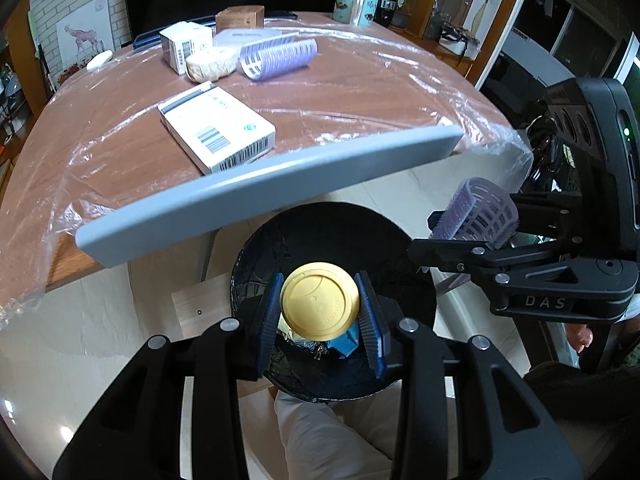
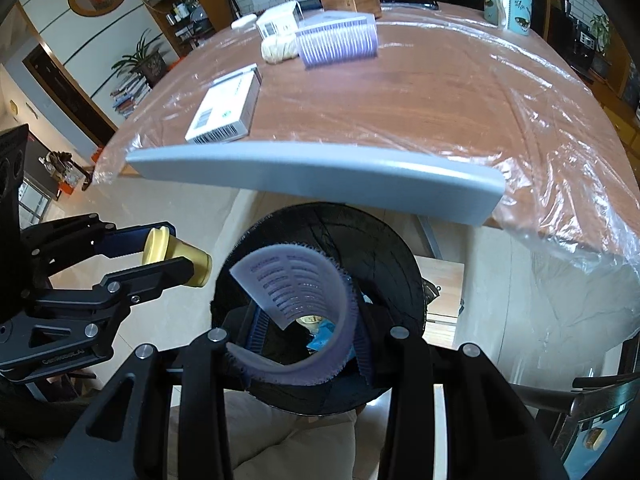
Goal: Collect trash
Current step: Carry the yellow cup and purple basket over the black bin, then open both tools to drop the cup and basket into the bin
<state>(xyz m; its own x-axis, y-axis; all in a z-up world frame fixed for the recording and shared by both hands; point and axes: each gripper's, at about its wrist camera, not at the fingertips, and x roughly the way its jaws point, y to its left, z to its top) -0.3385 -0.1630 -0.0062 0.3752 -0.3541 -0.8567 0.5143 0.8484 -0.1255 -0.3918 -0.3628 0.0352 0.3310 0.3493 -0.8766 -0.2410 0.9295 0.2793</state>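
Note:
My left gripper is shut on a yellow lidded paper cup, lid facing the camera, right above the open black-lined trash bin. My right gripper is shut on a curled purple hair roller over the same bin. Each wrist view shows the other gripper from the side: the right gripper with its roller, the left gripper with the cup. Blue trash lies in the bin.
A grey chair back runs between the bin and the plastic-covered wooden table. On the table lie a white barcoded box, another purple roller, a small white box, a cream roll and a mug. A person's leg is below the bin.

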